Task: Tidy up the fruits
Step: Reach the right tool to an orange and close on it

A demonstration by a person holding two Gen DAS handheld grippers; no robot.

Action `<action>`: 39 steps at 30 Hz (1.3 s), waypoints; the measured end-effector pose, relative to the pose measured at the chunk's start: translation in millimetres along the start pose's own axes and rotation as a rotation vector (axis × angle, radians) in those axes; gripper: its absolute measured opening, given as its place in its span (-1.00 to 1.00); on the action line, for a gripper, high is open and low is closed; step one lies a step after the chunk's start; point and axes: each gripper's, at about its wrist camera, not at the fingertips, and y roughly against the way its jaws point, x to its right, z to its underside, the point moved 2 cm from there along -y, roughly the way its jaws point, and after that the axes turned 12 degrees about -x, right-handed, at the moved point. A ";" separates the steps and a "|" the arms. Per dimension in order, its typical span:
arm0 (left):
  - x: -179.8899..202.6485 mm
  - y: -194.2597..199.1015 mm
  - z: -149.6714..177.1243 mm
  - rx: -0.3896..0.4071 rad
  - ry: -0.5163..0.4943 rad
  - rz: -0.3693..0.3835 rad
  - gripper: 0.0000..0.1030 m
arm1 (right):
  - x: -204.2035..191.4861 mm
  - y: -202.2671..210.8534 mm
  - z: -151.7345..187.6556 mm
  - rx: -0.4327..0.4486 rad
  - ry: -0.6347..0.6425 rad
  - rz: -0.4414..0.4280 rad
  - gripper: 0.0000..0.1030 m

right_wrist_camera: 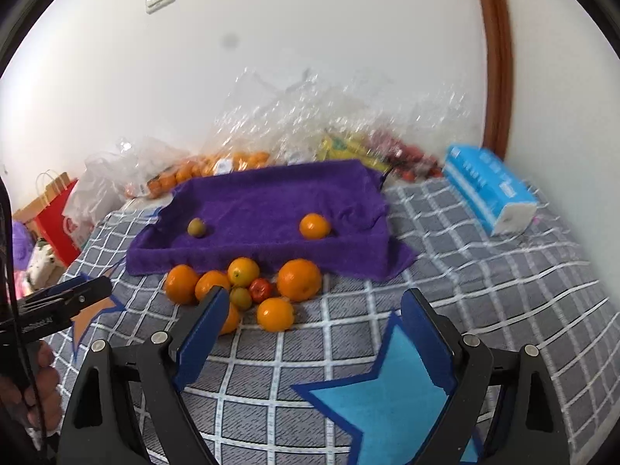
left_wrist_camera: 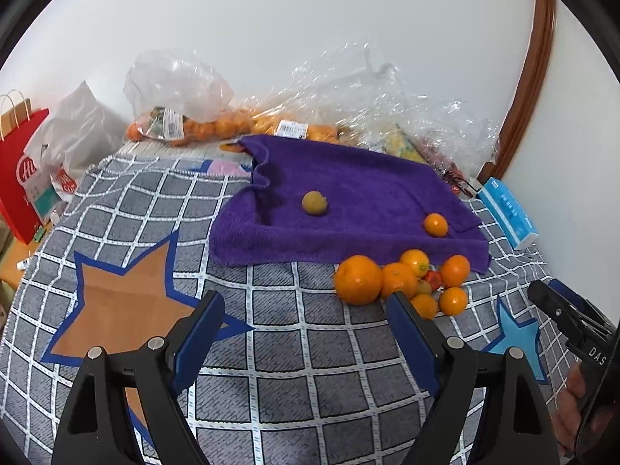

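A purple towel (left_wrist_camera: pixel 348 193) (right_wrist_camera: pixel 271 201) lies over a tray-like shape on the checked cloth. On it rest a greenish fruit (left_wrist_camera: pixel 314 203) (right_wrist_camera: pixel 197 227) and a small orange (left_wrist_camera: pixel 435 224) (right_wrist_camera: pixel 314 226). In front of the towel sits a pile of oranges (left_wrist_camera: pixel 358 279) (right_wrist_camera: pixel 299 279) with a small red fruit (left_wrist_camera: pixel 433 278) (right_wrist_camera: pixel 260 289) among them. My left gripper (left_wrist_camera: pixel 304 304) is open and empty, just left of the pile. My right gripper (right_wrist_camera: pixel 316 302) is open and empty too, its left finger (right_wrist_camera: pixel 205 329) hiding part of one orange.
Plastic bags of oranges (left_wrist_camera: pixel 186 124) (right_wrist_camera: pixel 217 164) and crumpled clear wrap (left_wrist_camera: pixel 387 97) line the wall behind. A blue tissue pack (left_wrist_camera: pixel 507 213) (right_wrist_camera: pixel 488 190) lies at the right. A red paper bag (left_wrist_camera: pixel 19 170) stands at the left. A hand (right_wrist_camera: pixel 38 383) holds the other gripper.
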 end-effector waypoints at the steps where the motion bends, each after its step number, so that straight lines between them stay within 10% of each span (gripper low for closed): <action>1: -2.2 -2.8 0.1 -0.004 0.004 -0.001 0.63 | 0.6 -3.1 0.1 -0.004 -0.002 0.000 0.74; 21: -23.7 -38.4 -8.5 -0.070 0.042 -0.018 0.63 | -18.4 -68.0 4.1 -0.154 0.039 -0.070 -0.02; 39: 10.8 -46.4 -17.0 -0.088 -0.040 -0.010 0.60 | -27.5 -86.1 8.4 -0.173 0.134 -0.018 -0.24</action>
